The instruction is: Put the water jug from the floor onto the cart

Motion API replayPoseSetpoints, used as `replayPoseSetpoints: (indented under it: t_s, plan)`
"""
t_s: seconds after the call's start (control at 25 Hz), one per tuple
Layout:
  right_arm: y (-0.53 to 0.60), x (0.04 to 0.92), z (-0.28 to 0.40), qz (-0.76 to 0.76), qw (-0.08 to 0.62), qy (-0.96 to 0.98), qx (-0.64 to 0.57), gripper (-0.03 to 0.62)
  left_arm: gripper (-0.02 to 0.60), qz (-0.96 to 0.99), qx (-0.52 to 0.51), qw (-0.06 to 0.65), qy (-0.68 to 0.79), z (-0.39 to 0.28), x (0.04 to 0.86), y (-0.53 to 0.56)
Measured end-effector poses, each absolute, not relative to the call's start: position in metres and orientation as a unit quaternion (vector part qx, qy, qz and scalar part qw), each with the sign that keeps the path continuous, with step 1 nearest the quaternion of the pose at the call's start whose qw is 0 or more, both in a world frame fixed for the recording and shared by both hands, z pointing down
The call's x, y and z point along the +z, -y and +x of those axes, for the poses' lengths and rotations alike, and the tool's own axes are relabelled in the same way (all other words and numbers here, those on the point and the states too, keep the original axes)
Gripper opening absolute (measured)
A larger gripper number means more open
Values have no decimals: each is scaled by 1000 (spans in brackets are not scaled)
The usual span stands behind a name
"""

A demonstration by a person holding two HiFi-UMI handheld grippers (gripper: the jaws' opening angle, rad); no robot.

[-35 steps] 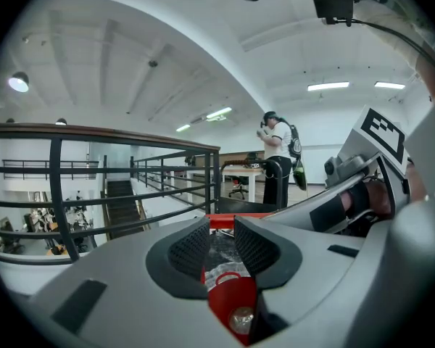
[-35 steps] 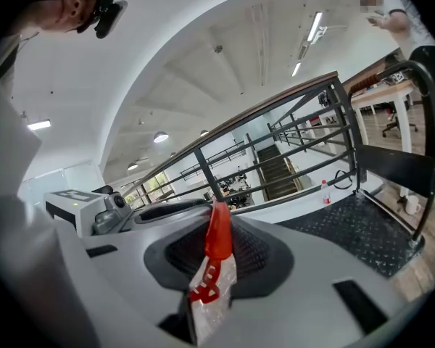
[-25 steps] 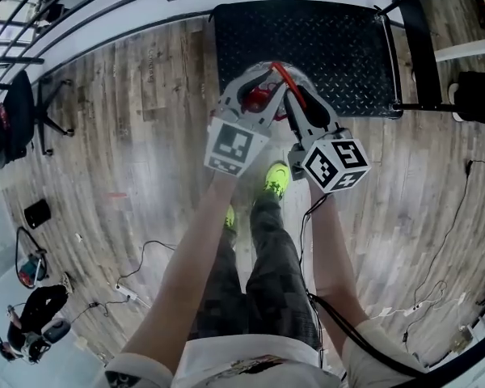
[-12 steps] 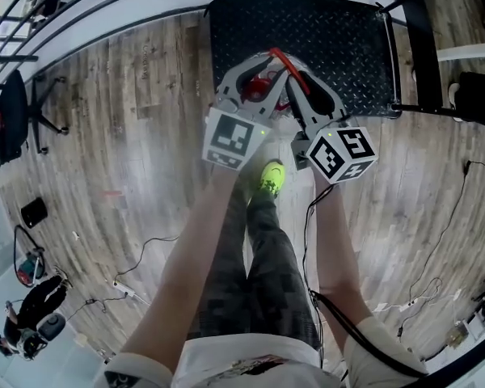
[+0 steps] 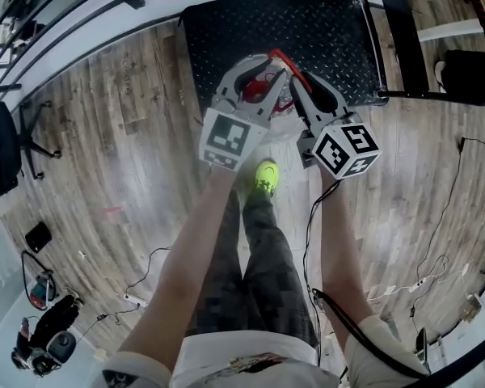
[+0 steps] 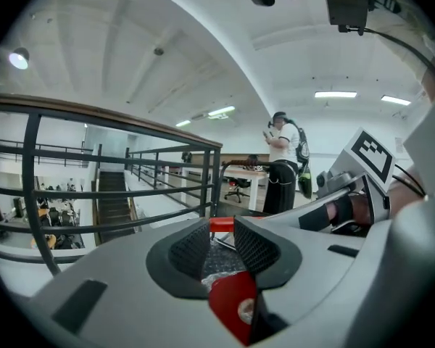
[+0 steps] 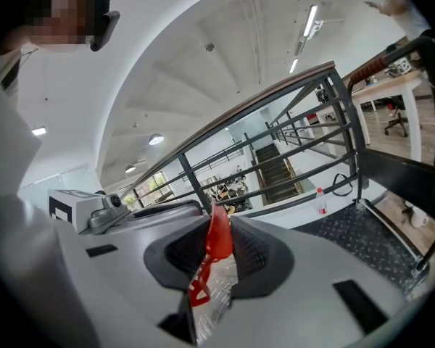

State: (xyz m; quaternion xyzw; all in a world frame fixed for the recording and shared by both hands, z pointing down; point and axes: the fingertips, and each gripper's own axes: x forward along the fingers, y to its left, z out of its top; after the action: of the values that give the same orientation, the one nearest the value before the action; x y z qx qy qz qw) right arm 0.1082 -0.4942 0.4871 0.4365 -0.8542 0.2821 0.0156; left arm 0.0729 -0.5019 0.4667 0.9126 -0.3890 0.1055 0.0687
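Left gripper [image 6: 221,236]: clamped narrowly on the red handle [image 6: 220,225], pads pressing it from both sides.
Right gripper [image 7: 219,251]: closed on the same red handle, a strip of clear plastic caught beneath it.
Water jug [image 5: 261,87]: held by its handle between both grippers, over the near edge of the cart, mostly hidden under the grippers.
Cart [image 5: 307,31]: black diamond-plate deck, bare, with a dark frame on its right side.
Floor [image 5: 105,160]: grey-brown wood planks, thin cables [image 5: 149,255] trailing across, a neon-yellow shoe [image 5: 266,176] just below the grippers.
Room: black railing [image 6: 130,167] beside a white ledge, stairs [image 6: 113,194] beyond, office chair [image 5: 8,136] at far left, vaulted white ceiling with strip lights.
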Motion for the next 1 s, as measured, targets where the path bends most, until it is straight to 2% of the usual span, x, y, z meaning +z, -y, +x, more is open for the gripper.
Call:
replayPoseSetpoints:
  t_s: [0.56,1.0]
  plan:
    - [533,505,155,524,20,810,263,80,80,925,87,77,363,87,465,528]
    - [546,522,185,552,41,797,243,117,80,931,88,75,347,106,473,530]
